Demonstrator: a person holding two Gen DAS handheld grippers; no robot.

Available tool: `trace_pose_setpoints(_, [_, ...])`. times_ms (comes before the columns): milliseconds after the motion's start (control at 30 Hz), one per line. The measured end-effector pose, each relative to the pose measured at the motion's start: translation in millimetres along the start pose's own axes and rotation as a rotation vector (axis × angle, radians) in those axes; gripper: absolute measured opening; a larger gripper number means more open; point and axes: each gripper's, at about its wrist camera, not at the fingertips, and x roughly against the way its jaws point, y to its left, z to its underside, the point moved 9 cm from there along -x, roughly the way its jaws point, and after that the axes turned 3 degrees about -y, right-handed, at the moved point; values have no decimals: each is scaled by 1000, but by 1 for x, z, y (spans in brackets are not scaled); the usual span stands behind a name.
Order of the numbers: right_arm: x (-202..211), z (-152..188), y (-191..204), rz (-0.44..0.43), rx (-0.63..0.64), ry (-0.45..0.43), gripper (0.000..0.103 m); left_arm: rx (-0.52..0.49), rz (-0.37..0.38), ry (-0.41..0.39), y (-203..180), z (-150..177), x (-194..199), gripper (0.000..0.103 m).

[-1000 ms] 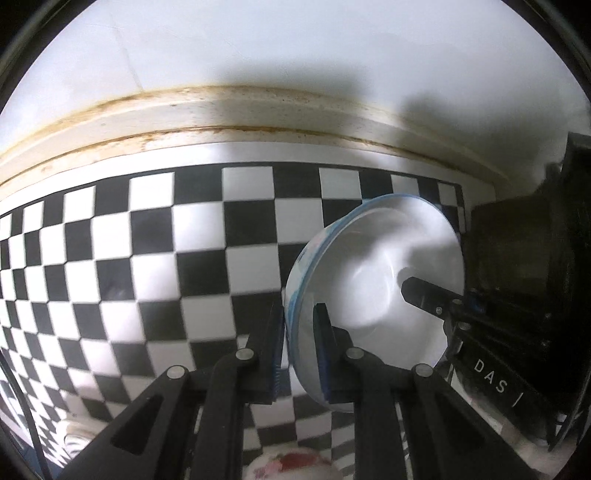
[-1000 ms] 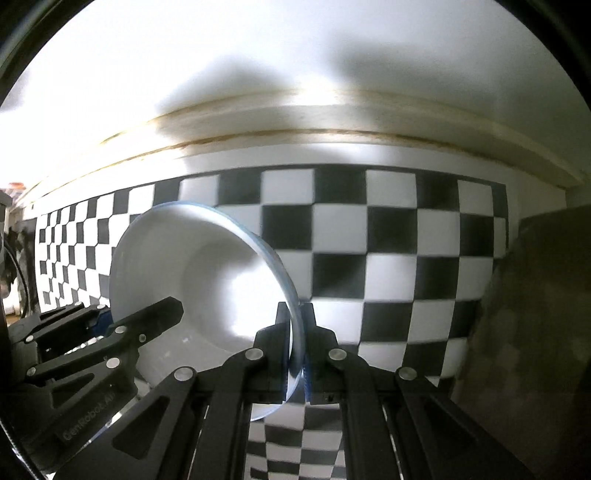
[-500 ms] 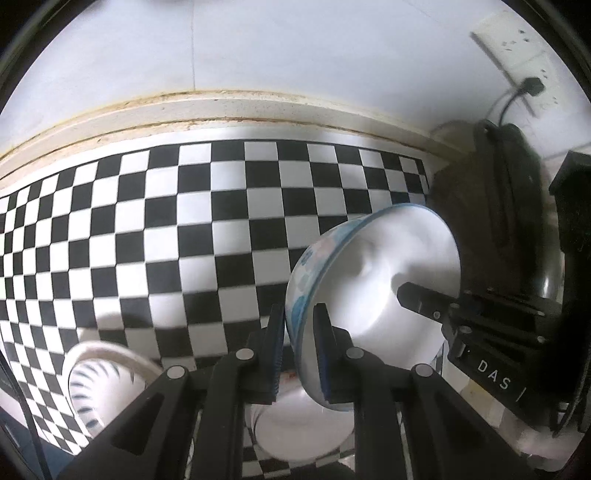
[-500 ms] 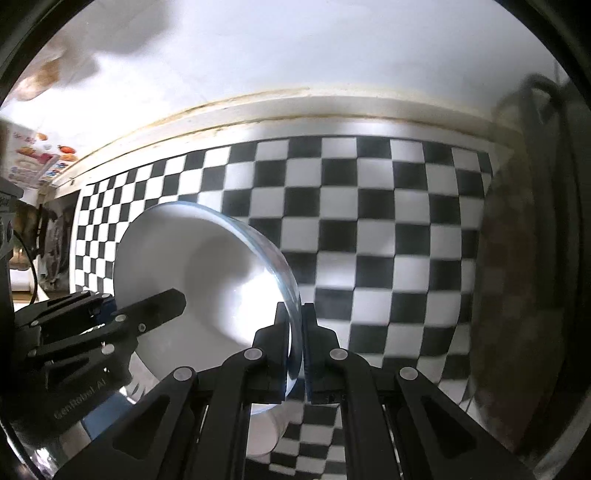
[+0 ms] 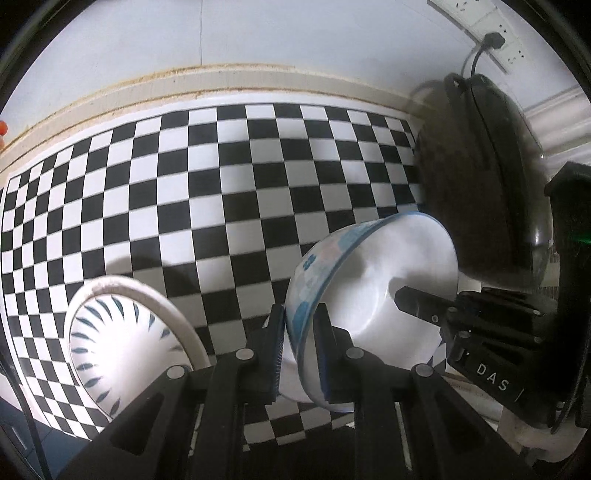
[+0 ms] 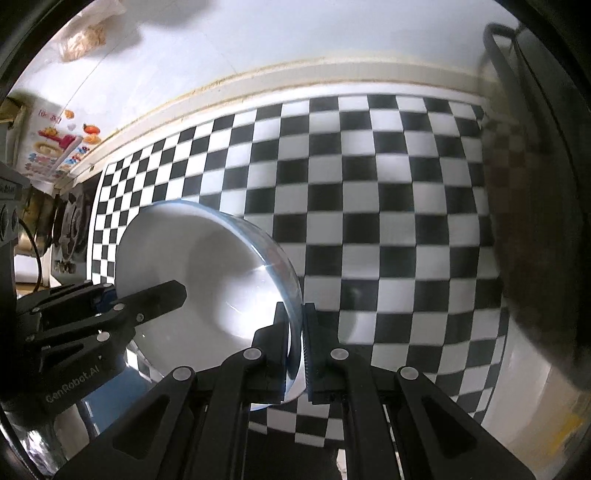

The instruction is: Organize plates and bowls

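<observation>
A white bowl with a blue patterned outside point(image 5: 373, 295) hangs tilted on edge above the checkered mat point(image 5: 221, 192). My left gripper point(image 5: 299, 314) is shut on its near rim. In the right wrist view the same bowl point(image 6: 207, 266) shows its white inside, and my right gripper point(image 6: 295, 310) is shut on the opposite rim. Each view shows a finger of the other gripper reaching into the bowl: the right one's finger point(image 5: 421, 304) and the left one's finger point(image 6: 155, 295). A second bowl with blue leaf marks point(image 5: 118, 343) sits on the mat at lower left.
A dark round appliance point(image 5: 480, 192) stands at the mat's right end, with a cord running to a wall socket point(image 5: 495, 26). A pale ledge and the wall point(image 5: 258, 40) close off the far side. Printed packaging point(image 6: 51, 147) and a burner lie at far left.
Both grippers have carried the bowl back from the wall and a little upward. More of the mat shows, and the leaf-marked bowl and the appliance have come into view.
</observation>
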Motion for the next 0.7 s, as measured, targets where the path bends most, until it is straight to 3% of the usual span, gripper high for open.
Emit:
trace_pose_setpoints(300, [-30, 36, -1, -12, -7, 68, 8, 1, -20, 65, 9, 33, -22, 13])
trace_pose_setpoints(700, [-60, 59, -1, 17, 11, 135, 8, 2, -49, 134, 15, 56, -51, 13])
